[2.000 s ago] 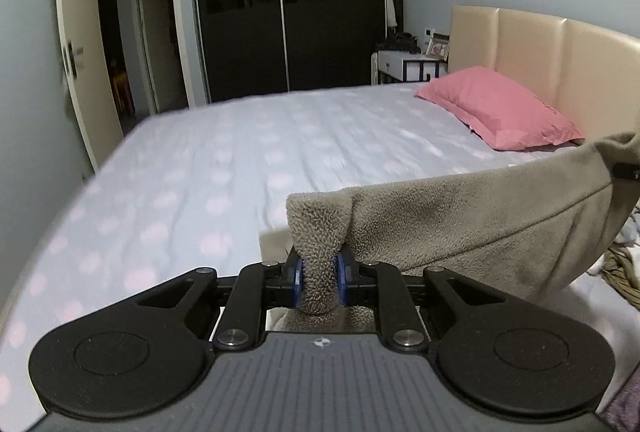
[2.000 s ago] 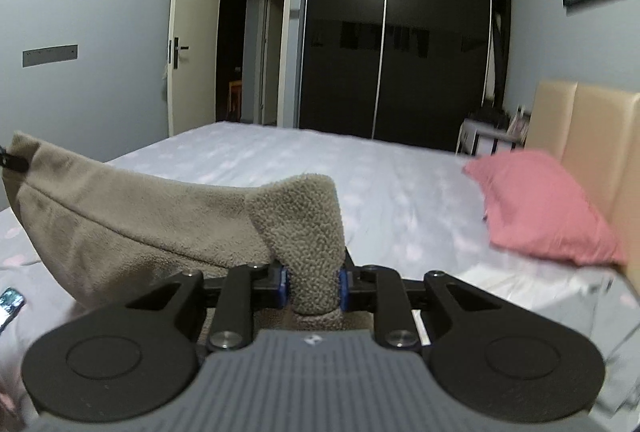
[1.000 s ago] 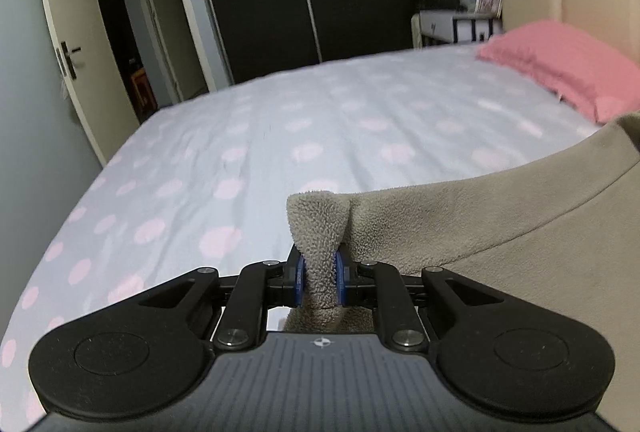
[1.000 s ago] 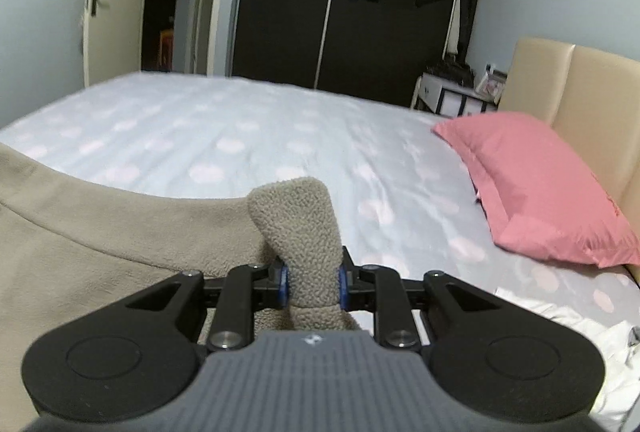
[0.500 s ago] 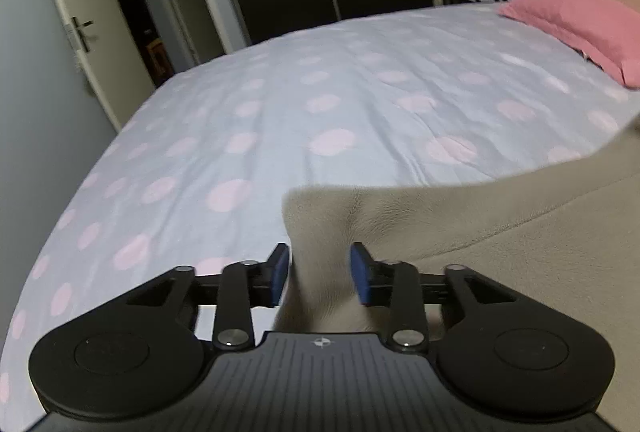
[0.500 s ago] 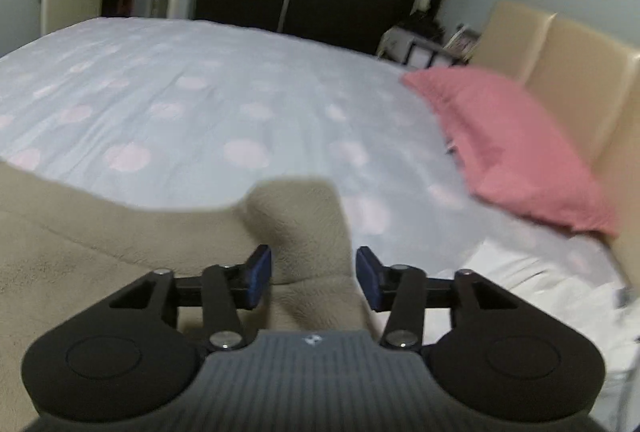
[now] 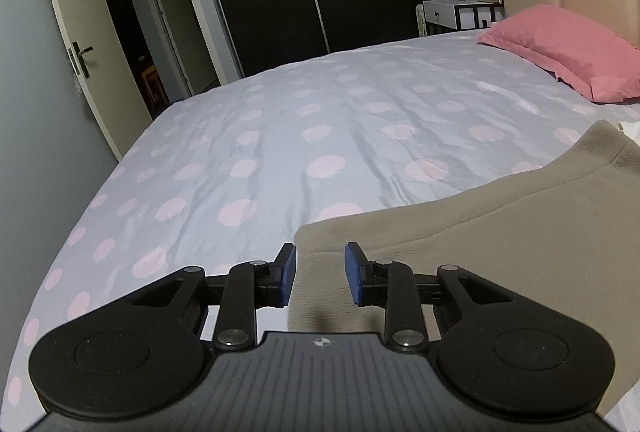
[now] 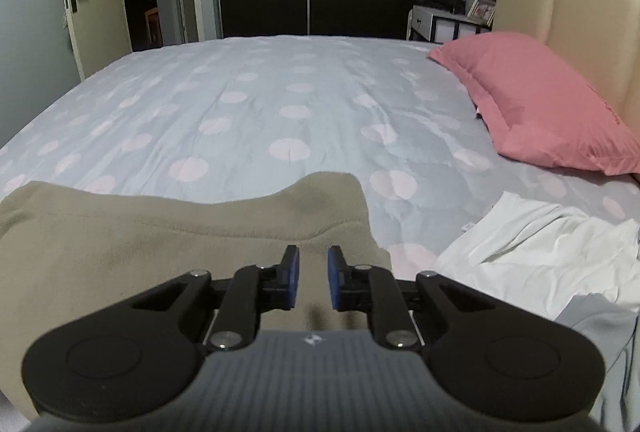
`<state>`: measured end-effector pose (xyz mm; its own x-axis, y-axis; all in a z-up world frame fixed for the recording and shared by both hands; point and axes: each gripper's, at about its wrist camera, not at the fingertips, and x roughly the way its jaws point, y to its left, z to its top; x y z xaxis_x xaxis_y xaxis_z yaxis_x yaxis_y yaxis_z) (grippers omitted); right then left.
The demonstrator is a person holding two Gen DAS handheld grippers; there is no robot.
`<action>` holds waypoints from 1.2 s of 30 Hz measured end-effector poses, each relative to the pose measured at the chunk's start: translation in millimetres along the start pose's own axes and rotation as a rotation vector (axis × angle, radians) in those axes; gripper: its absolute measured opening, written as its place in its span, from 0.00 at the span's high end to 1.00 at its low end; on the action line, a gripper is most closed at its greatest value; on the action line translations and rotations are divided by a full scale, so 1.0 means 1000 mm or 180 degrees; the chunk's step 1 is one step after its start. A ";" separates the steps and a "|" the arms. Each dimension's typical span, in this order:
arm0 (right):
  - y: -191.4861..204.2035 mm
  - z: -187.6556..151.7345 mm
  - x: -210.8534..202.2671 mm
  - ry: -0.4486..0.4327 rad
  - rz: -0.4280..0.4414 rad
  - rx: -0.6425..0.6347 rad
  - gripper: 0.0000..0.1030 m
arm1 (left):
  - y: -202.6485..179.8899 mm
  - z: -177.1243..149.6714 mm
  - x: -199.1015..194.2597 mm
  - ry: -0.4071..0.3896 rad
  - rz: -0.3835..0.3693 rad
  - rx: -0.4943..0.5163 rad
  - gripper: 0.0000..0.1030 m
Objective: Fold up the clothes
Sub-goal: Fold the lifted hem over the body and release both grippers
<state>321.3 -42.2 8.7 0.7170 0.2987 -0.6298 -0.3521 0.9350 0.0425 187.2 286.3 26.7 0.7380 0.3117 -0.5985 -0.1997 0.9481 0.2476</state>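
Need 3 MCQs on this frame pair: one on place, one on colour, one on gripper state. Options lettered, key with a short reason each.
1. Where does the beige fleece garment lie?
A. Flat on the dotted bedsheet
B. Draped over the headboard
C. On the floor

2. What colour is the pillow?
A. White
B. Pink
C. Grey

3. What state are the left gripper and right gripper in?
A. Both shut on the garment
B. Only the left is shut
C. Both open, holding nothing

Key:
1 A: the fleece is spread on the sheet in both wrist views.
2 B: the pillow by the headboard is plainly pink.
3 C: the blue pads stand apart with nothing pinched between them, and the fleece lies below.
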 end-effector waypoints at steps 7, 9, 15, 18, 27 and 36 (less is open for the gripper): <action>-0.010 -0.009 0.016 0.0286 0.0193 0.0344 0.81 | -0.006 -0.011 0.049 0.0303 0.0014 -0.0152 0.76; -0.015 -0.013 0.033 0.0427 0.0143 0.0412 0.81 | -0.005 -0.017 0.066 0.0429 0.0056 -0.0185 0.77; -0.033 -0.031 0.082 0.0949 0.0030 0.0744 0.86 | -0.005 -0.037 0.101 0.0805 0.0013 -0.0141 0.79; -0.033 -0.034 0.092 0.1001 0.0014 0.0727 0.87 | -0.004 -0.041 0.107 0.0933 -0.0003 -0.0202 0.79; -0.019 -0.023 0.060 0.0860 -0.0240 0.0330 0.74 | -0.008 -0.033 0.061 0.0646 0.0166 0.0081 0.79; 0.010 -0.019 -0.011 0.0908 0.0493 0.0150 0.66 | -0.032 -0.028 -0.012 0.0435 -0.0440 0.0316 0.79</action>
<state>298.9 -39.6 1.2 0.4574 0.3787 -0.8046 -0.4109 0.8924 0.1865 166.9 254.3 4.3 0.6585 0.1912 -0.7279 -0.0333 0.9736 0.2257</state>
